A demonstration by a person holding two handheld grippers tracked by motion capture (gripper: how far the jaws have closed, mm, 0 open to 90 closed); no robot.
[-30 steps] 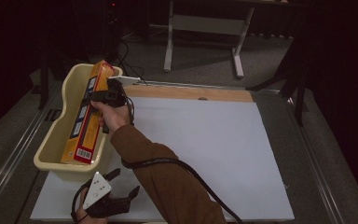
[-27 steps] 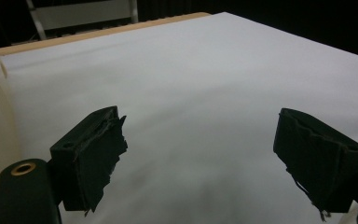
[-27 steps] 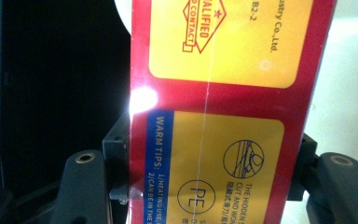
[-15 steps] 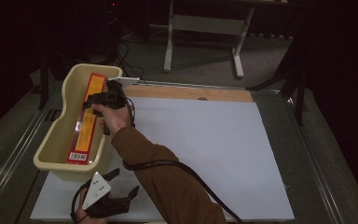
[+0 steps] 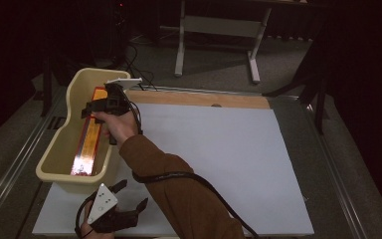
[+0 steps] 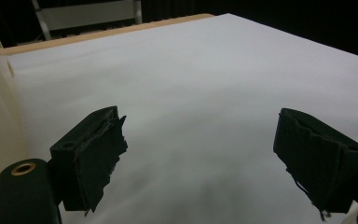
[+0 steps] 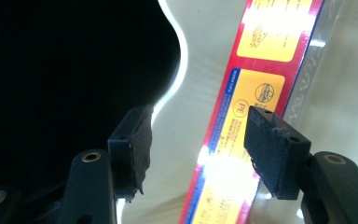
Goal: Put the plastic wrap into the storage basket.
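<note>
We see the white mat bare right of the tub; the box fills the tub's floor.

Dim room, grey floor, metal table frame behind.

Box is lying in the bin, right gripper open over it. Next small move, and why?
Probably lift the right gripper up and clear of the bin: its jaws stand apart with nothing between them, and the long red-and-yellow box lies flat inside.
</note>
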